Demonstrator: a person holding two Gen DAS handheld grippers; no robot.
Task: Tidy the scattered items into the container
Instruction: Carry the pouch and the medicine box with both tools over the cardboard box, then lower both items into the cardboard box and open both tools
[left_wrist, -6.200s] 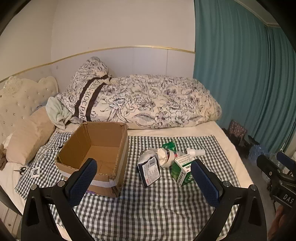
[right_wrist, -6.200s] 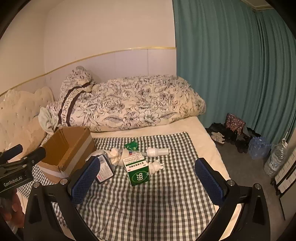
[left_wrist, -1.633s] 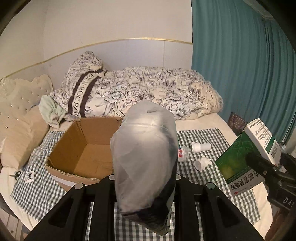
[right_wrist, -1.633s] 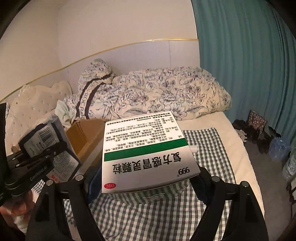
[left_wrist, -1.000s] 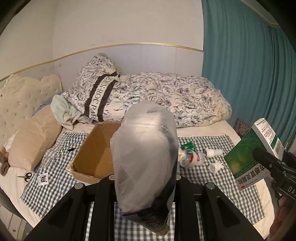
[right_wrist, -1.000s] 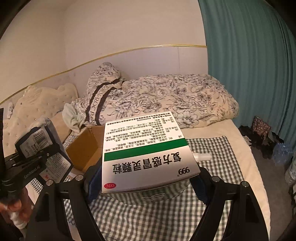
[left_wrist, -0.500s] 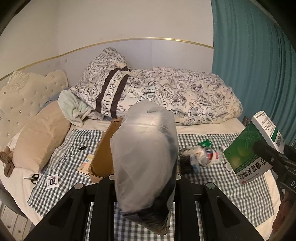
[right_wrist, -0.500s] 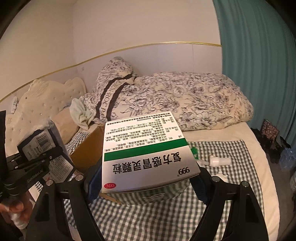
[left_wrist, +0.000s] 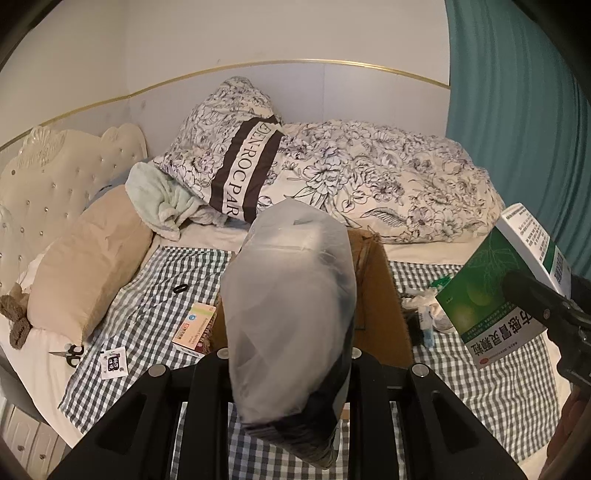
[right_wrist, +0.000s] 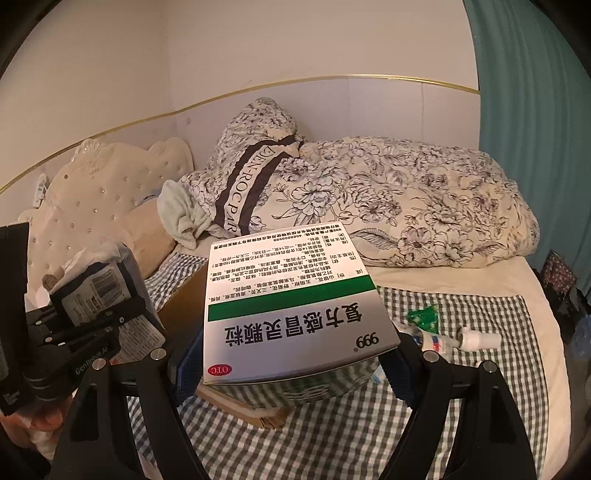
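Jaws pinch two items: left gripper (left_wrist: 291, 373) one plastic-wrapped packet (left_wrist: 290, 314), right gripper (right_wrist: 288, 369) one medicine box (right_wrist: 291, 306).

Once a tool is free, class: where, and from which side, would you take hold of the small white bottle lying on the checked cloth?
Grip the small white bottle across its round body, coming down from above. It lies on its side on the checked cloth, long axis running left to right in the right wrist view, so the fingers would probably fit on its near and far sides.

Cardboard box (left_wrist: 384, 295) on checked cloth (left_wrist: 147, 321), small bottles (right_wrist: 476, 338) right, pillow (left_wrist: 85, 266) left.
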